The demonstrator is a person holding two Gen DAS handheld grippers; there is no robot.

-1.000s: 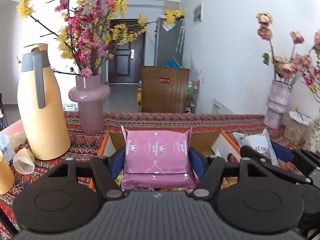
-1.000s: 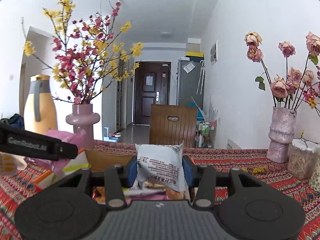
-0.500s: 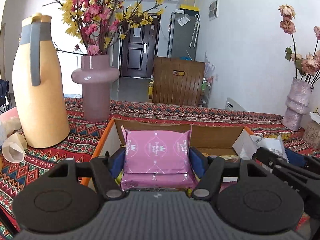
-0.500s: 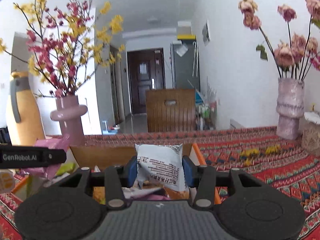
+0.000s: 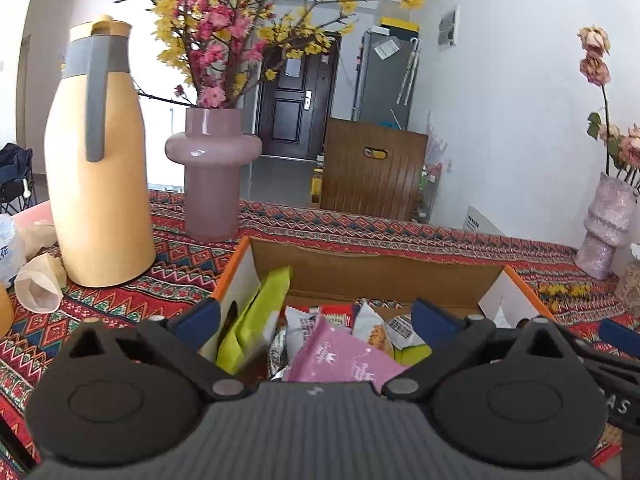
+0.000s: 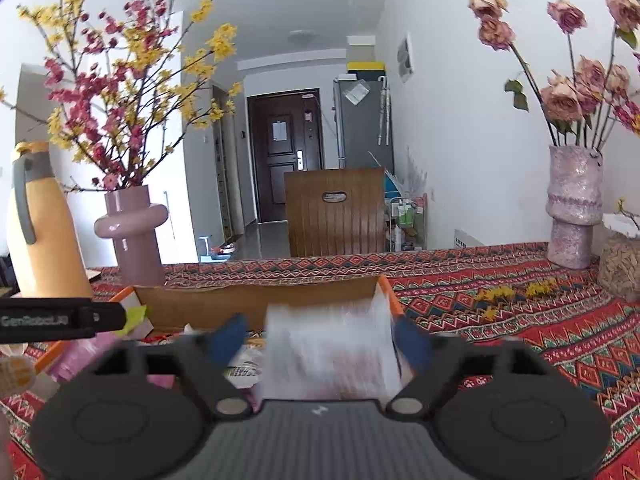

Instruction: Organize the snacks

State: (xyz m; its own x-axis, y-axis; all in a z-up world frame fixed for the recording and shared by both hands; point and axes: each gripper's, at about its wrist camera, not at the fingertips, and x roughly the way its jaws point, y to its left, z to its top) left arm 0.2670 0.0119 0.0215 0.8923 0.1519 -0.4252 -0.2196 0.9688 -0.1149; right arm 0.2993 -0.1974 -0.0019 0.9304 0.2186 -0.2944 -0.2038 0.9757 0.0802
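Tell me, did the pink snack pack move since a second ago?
Yes. The pink snack pack dropped from upright between the left gripper's opening jaws into the cardboard box, now tilted below its back wall.

Two wrist fisheyes side by side, close over the shared cardboard box (image 5: pixel 376 268), facing the far door (image 6: pixel 286 152).

A pink snack packet (image 5: pixel 344 360) lies tilted in the cardboard box (image 5: pixel 376 268), a lime-green pouch (image 5: pixel 256 320) at its ten o'clock; a white packet (image 6: pixel 328 344) shows blurred.
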